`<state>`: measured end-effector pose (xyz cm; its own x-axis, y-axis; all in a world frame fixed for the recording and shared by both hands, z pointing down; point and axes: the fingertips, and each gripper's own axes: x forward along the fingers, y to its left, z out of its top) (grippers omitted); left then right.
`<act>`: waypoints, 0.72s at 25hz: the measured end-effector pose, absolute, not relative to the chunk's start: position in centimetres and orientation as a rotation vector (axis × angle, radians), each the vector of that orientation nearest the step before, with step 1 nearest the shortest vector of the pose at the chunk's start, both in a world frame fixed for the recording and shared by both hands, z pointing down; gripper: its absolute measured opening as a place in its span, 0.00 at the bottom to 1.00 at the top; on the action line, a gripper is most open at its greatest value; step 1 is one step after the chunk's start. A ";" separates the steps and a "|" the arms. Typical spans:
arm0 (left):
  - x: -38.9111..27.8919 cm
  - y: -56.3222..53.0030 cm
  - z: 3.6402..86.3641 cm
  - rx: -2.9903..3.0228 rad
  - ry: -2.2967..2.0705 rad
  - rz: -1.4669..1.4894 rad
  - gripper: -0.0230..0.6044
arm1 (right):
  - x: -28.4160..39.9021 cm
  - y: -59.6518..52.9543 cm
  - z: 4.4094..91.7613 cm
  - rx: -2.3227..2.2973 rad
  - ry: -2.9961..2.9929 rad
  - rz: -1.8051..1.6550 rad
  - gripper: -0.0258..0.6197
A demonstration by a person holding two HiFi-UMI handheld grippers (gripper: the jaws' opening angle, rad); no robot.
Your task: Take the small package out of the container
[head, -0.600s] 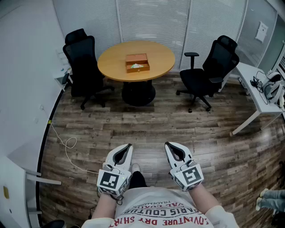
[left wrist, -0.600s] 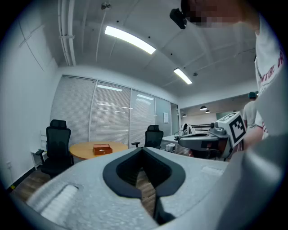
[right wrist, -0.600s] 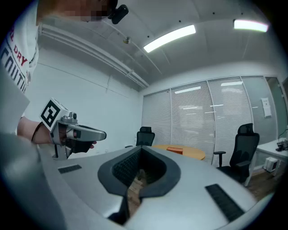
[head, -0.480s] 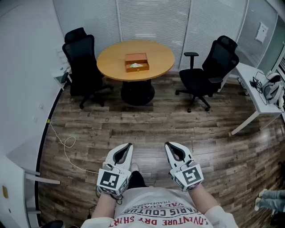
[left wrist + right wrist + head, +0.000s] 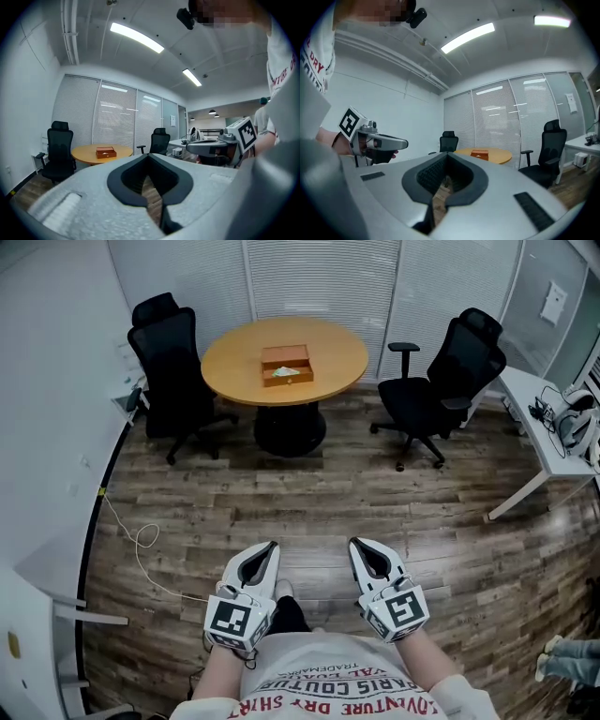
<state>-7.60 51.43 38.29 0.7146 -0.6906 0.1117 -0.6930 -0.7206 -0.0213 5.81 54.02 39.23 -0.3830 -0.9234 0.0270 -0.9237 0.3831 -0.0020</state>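
Observation:
A brown wooden box (image 5: 287,365) stands on the round wooden table (image 5: 328,343) across the room, with a small pale package (image 5: 288,373) lying inside it. Both grippers are held close to the person's body, far from the table. My left gripper (image 5: 271,547) is shut and holds nothing. My right gripper (image 5: 355,544) is also shut, with nothing between its jaws. The left gripper view shows the box (image 5: 106,152) far off on the table (image 5: 84,151). In the right gripper view the box (image 5: 479,153) is a small shape beyond the shut jaws.
Two black office chairs (image 5: 173,357) stand left of the table and one (image 5: 450,381) to its right. A white desk (image 5: 548,432) with gear lies at the right edge. A white cable (image 5: 142,545) loops on the wood floor. Another person's feet (image 5: 570,659) show bottom right.
The head view has shifted slightly, so the table and box sit a little higher in the frame. Both grippers stay shut in the same place.

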 end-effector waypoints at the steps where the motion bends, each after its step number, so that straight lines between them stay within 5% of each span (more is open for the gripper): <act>1: -7.6 51.1 38.4 2.886 -1.163 0.183 0.05 | 5.8 53.7 39.3 1.735 -2.600 0.037 0.05; 18: -12.1 34.7 39.4 2.834 -1.170 0.179 0.05 | 2.4 37.4 40.4 1.730 -2.523 0.085 0.05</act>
